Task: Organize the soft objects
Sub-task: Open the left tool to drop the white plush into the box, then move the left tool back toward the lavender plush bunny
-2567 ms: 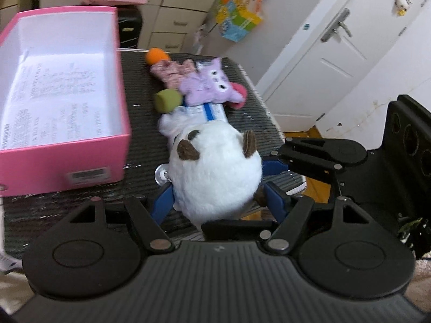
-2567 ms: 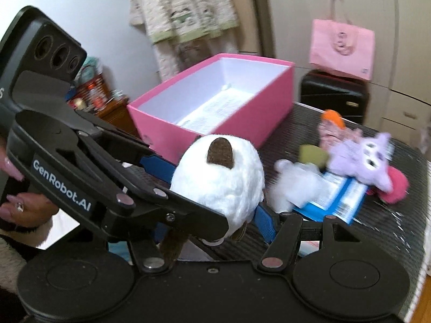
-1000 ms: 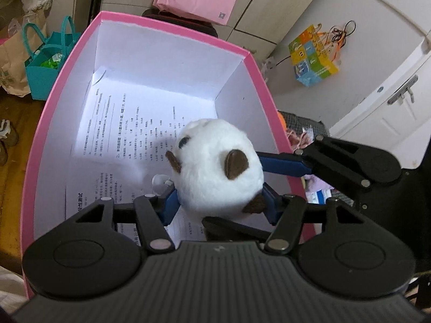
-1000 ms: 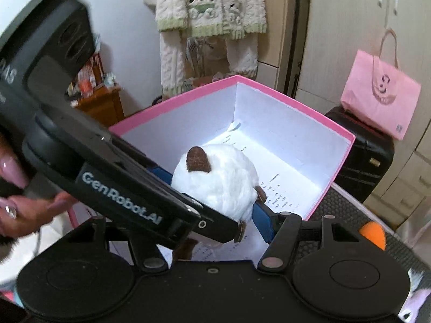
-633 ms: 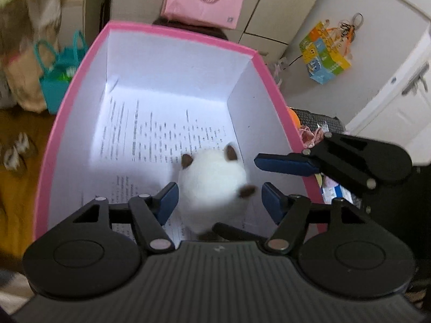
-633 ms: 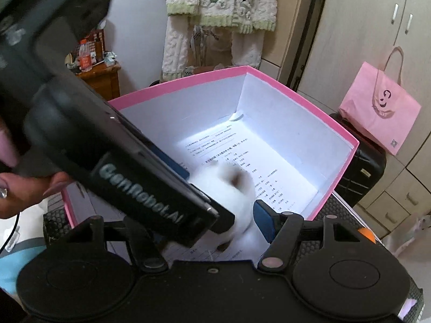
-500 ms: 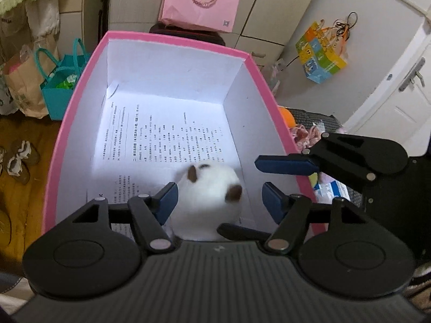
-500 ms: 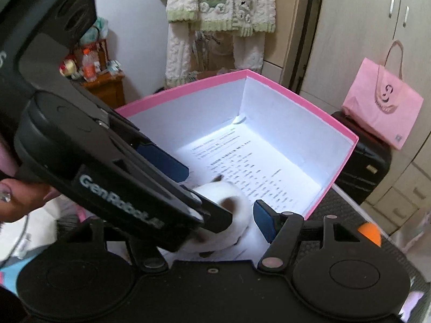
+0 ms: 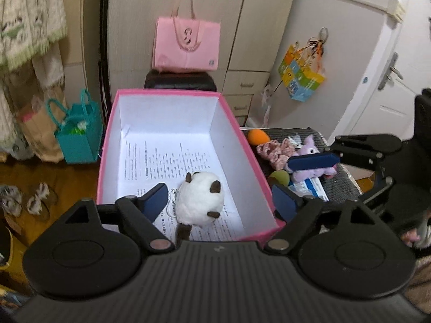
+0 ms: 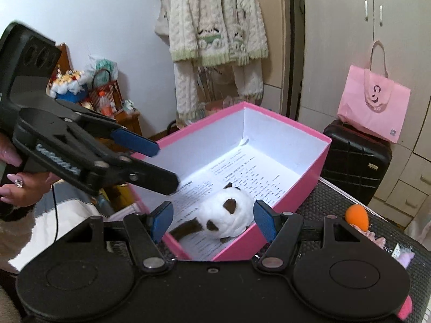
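White plush (image 9: 200, 198) dropped, lying in pink box (image 9: 243, 145)

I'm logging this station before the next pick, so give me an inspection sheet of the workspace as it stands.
Surface: dark textured tabletop, pink box on it.
Job's things: white plush lies on printed paper inside the box; orange ball, pink scrunchie, purple plush and green ball wait on the table beside the box.
Clutter: blue-and-white packet under the toys.
Grippers: left claw open, jaws have just been opening, touching nothing; right claw open above the box.
Cables: thin black cord near the hand.
Surroundings: pink bag, black suitcase, teal bag, hanging knitwear.
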